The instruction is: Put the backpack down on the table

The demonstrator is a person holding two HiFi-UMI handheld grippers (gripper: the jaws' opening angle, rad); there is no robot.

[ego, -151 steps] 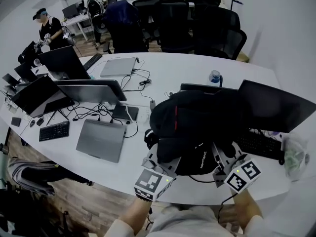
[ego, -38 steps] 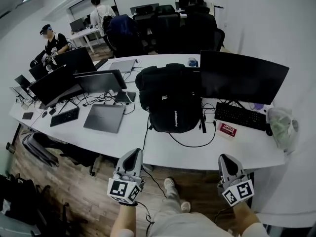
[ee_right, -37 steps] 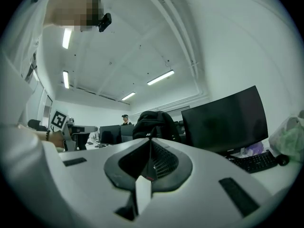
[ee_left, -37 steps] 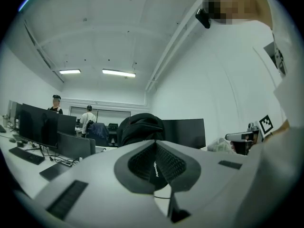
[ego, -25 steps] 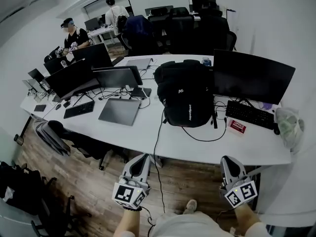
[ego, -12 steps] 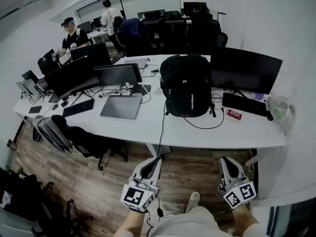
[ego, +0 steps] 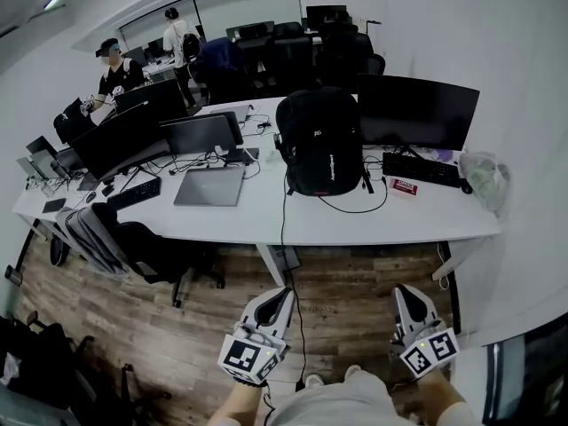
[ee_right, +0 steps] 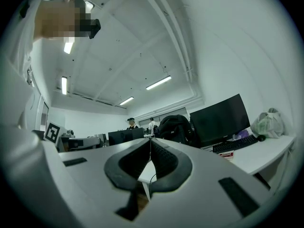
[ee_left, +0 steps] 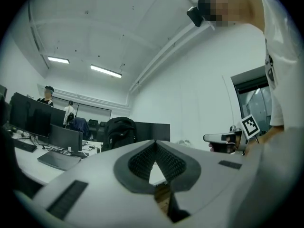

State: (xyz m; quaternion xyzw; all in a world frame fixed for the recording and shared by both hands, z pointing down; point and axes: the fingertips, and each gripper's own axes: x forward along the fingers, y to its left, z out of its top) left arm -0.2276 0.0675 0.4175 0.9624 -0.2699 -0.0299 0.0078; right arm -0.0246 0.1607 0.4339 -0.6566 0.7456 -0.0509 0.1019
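Note:
The black backpack stands upright on the white table, in front of a dark monitor. Nothing holds it. Both grippers hang well back from the table, over the wooden floor. My left gripper is shut with nothing in it, and so is my right gripper. In the left gripper view the backpack shows far off beyond the shut jaws, with the right gripper off to the side. The right gripper view has the backpack in the distance too.
A closed laptop, monitors, a keyboard and a plastic bag share the table. A cable drops off its front edge. A chair draped with a jacket stands at the left. Two people are at the back.
Both grippers and the view have drawn back from the table, so the table and backpack look smaller and farther. The backpack has stayed upright where it was.

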